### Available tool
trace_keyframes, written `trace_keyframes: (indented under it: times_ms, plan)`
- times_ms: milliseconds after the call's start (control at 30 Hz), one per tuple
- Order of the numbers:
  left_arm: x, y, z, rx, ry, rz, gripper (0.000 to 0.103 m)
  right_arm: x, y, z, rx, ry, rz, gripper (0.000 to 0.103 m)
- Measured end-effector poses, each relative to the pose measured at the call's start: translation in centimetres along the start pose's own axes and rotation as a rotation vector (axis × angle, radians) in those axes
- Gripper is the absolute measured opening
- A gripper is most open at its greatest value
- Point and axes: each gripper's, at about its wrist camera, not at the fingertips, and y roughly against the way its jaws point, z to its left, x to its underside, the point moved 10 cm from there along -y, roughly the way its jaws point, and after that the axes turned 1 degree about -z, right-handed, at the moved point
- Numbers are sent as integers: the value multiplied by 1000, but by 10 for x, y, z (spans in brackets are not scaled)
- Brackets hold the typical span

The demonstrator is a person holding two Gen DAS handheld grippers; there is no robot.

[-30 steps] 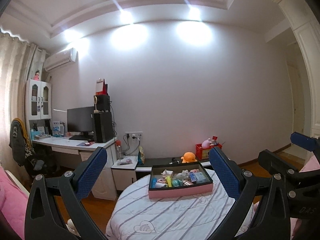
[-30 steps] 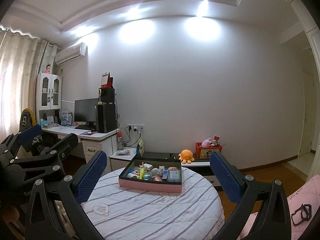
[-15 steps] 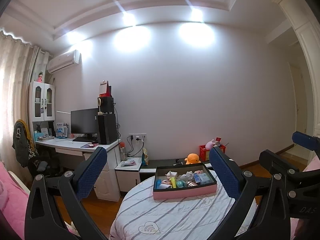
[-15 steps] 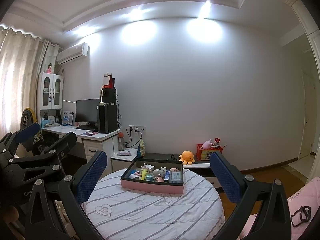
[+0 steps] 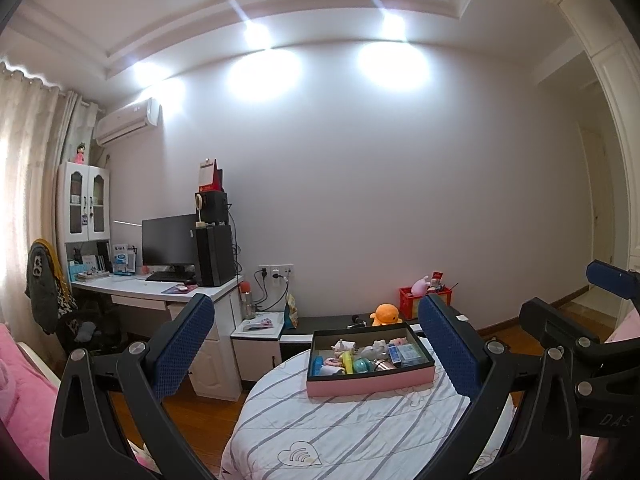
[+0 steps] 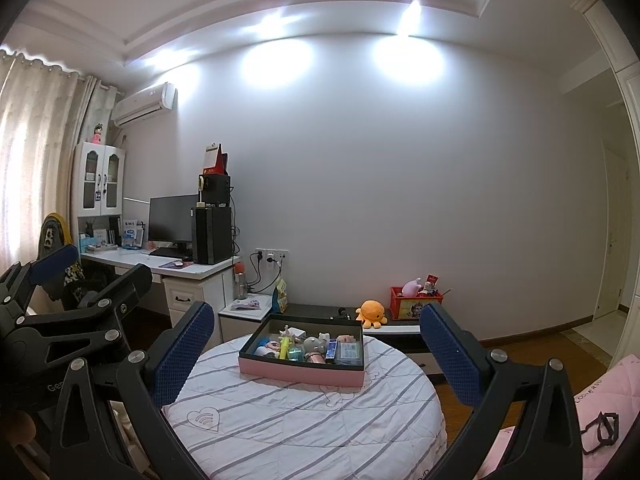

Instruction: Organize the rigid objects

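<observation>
Left gripper point(image 5: 316, 354): both blue-padded fingers point(image 5: 182, 346) spread wide apart, nothing between them, pointing forward and roughly level. Right gripper point(image 6: 316, 356): fingers point(image 6: 450, 354) likewise spread wide, nothing held, at a similar height. The two tools are held side by side; each appears at the edge of the other's view, the right gripper's black frame at right, the left gripper's at left.
</observation>
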Motion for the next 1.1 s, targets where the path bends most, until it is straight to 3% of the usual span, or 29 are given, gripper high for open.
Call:
trace_keyframes:
  times_ms: [1100]
  plan:
    - [6, 10, 18, 6, -3, -14, 103, 3, 1, 2, 8, 2, 20, 103]
